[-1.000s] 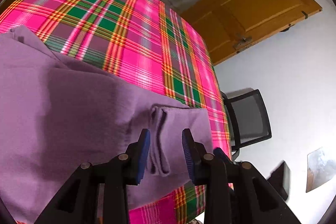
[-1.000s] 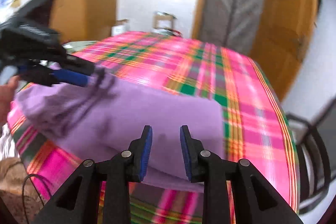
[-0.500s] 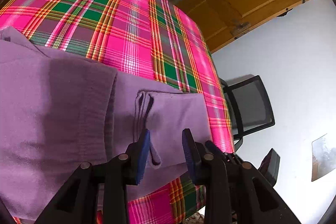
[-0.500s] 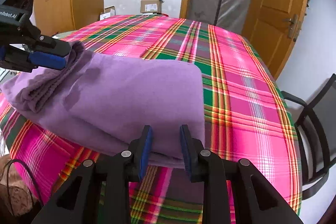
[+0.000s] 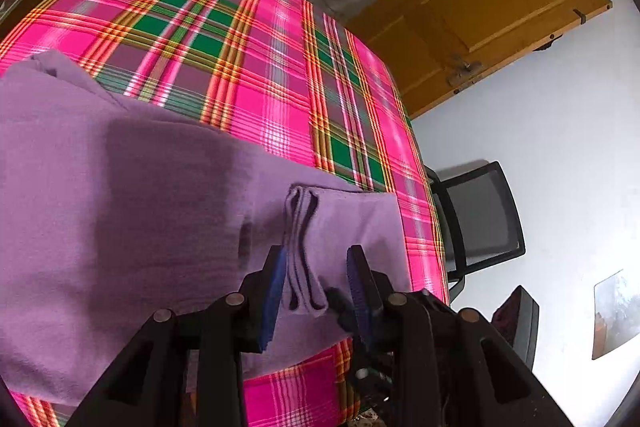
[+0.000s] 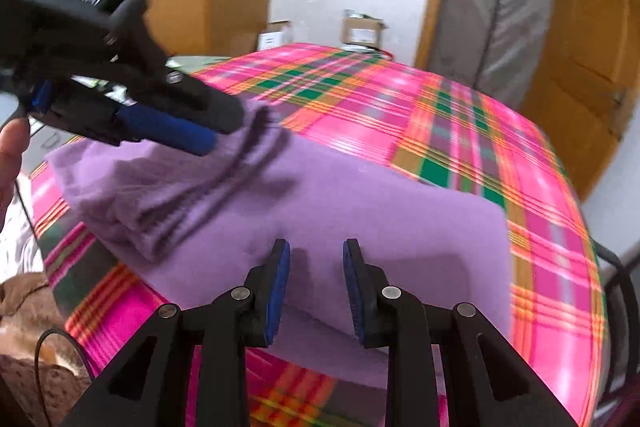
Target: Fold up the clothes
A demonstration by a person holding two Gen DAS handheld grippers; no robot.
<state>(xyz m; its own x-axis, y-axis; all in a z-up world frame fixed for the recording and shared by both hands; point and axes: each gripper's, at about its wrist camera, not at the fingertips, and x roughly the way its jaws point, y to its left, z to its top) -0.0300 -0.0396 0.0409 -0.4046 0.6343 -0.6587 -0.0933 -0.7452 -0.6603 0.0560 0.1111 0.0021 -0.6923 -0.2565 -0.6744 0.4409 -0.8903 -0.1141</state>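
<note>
Left wrist view: left tongs open, folded hem of purple garment between pads. Right tongs open above garment near table front edge.

The purple garment lies on the bench — a soft, plain cloth without any pattern, already folded into a wide flat rectangle. One end is gathered into several stacked layers, whose edges show as dark lines. The other end lies smooth and flat, with a straight edge — near the bench's side.
</note>
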